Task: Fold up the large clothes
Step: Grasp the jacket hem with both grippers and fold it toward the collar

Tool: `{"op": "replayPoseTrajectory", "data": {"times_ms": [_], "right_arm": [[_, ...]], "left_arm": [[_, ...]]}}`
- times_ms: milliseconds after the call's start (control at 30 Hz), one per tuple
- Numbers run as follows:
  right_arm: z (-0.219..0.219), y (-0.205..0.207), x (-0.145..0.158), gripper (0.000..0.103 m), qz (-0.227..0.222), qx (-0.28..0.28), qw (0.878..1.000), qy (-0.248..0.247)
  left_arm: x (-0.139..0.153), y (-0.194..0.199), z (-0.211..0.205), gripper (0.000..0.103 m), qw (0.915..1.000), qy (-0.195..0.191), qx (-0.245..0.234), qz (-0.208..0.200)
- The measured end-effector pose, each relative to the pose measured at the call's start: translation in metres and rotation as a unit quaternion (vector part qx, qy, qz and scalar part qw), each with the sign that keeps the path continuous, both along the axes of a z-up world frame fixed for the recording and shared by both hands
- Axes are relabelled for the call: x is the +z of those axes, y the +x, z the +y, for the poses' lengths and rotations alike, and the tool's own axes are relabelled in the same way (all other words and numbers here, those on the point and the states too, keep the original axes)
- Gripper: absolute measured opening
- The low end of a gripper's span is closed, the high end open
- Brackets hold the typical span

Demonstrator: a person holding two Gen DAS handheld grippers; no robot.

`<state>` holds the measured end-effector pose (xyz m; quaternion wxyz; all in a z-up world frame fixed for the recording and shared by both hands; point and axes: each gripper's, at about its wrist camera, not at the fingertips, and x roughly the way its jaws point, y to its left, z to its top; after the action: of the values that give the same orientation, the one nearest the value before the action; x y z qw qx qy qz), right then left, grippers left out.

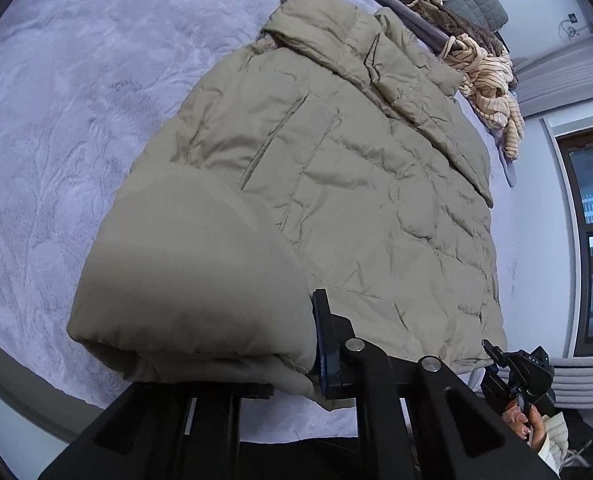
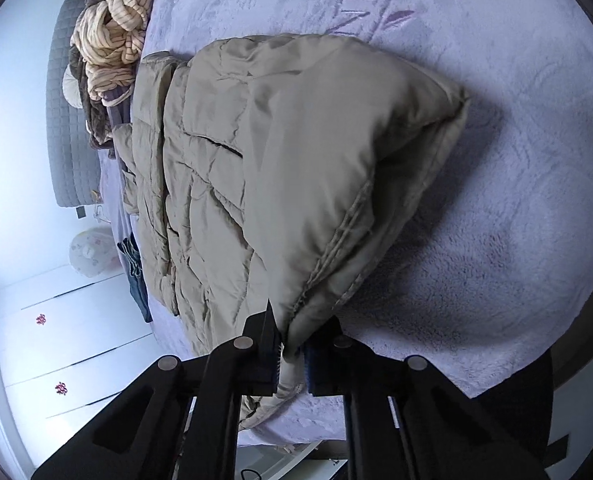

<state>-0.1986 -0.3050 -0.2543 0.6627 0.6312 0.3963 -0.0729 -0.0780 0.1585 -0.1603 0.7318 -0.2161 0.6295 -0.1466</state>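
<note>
A khaki quilted puffer jacket (image 1: 336, 168) lies spread on a lilac fleece bed cover (image 1: 76, 120), its collar at the far end. My left gripper (image 1: 296, 344) is shut on the near hem corner, and a puffed fold of fabric hides its left finger. In the right wrist view the jacket (image 2: 224, 184) has its other near corner lifted into a peak. My right gripper (image 2: 290, 350) is shut on that corner's stitched edge, pinched between both pads. The right gripper (image 1: 512, 372) also shows at the lower right of the left wrist view, with a hand (image 1: 528, 424) behind it.
A cream striped cloth (image 1: 492, 92) and brown garments (image 2: 96, 120) are heaped beyond the jacket by a grey quilted pillow (image 2: 68, 120). Folded jeans (image 2: 136, 280) lie at the bed's edge. A window (image 1: 592, 240) and white wardrobe doors (image 2: 56, 340) flank the bed.
</note>
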Motion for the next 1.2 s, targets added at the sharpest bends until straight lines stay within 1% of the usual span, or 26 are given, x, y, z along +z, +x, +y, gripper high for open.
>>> {"op": "replayPoseTrajectory", "data": {"times_ms": [100, 200, 300, 433, 500, 633, 700, 767, 867, 933, 1000, 1067, 1200], "right_arm": [[0.002, 0.010, 0.018, 0.008, -0.003, 0.030, 0.999, -0.041], [0.000, 0.026, 0.043, 0.008, -0.015, 0.065, 0.994, -0.085], [-0.004, 0.051, 0.070, 0.008, -0.030, 0.102, 0.986, -0.129], [-0.011, 0.088, 0.108, 0.008, -0.056, 0.133, 0.973, -0.178], [-0.013, 0.109, 0.129, 0.007, -0.074, 0.151, 0.964, -0.205], [-0.021, 0.154, 0.171, 0.007, -0.113, 0.193, 0.939, -0.262], [-0.027, 0.180, 0.187, 0.007, -0.129, 0.208, 0.928, -0.280], [-0.034, 0.209, 0.199, 0.007, -0.137, 0.221, 0.921, -0.290], [-0.043, 0.259, 0.209, 0.007, -0.143, 0.236, 0.909, -0.312], [-0.050, 0.289, 0.208, 0.007, -0.137, 0.237, 0.908, -0.318], [-0.057, 0.319, 0.198, 0.007, -0.125, 0.232, 0.911, -0.317], [-0.063, 0.343, 0.186, 0.007, -0.110, 0.228, 0.915, -0.314], [-0.068, 0.383, 0.148, 0.007, -0.072, 0.217, 0.926, -0.300]], "left_arm": [[0.020, 0.005, -0.001, 0.016, 0.9996, 0.003, -0.007, -0.028], [0.042, 0.017, -0.006, 0.016, 0.9980, 0.013, -0.013, -0.061], [0.064, 0.031, -0.009, 0.016, 0.9960, 0.017, -0.004, -0.088], [0.092, 0.058, -0.020, 0.016, 0.9926, 0.027, 0.013, -0.117], [0.108, 0.079, -0.027, 0.016, 0.9901, 0.035, 0.024, -0.134], [0.141, 0.125, -0.042, 0.016, 0.9820, 0.053, 0.035, -0.178], [0.153, 0.152, -0.051, 0.016, 0.9783, 0.067, 0.034, -0.193], [0.160, 0.180, -0.060, 0.016, 0.9754, 0.086, 0.038, -0.200], [0.162, 0.220, -0.072, 0.016, 0.9726, 0.106, 0.045, -0.202], [0.155, 0.247, -0.079, 0.016, 0.9718, 0.121, 0.048, -0.196], [0.142, 0.271, -0.084, 0.016, 0.9712, 0.136, 0.047, -0.190], [0.122, 0.294, -0.089, 0.016, 0.9720, 0.148, 0.041, -0.178], [0.076, 0.332, -0.097, 0.016, 0.9745, 0.165, 0.027, -0.149]]}}
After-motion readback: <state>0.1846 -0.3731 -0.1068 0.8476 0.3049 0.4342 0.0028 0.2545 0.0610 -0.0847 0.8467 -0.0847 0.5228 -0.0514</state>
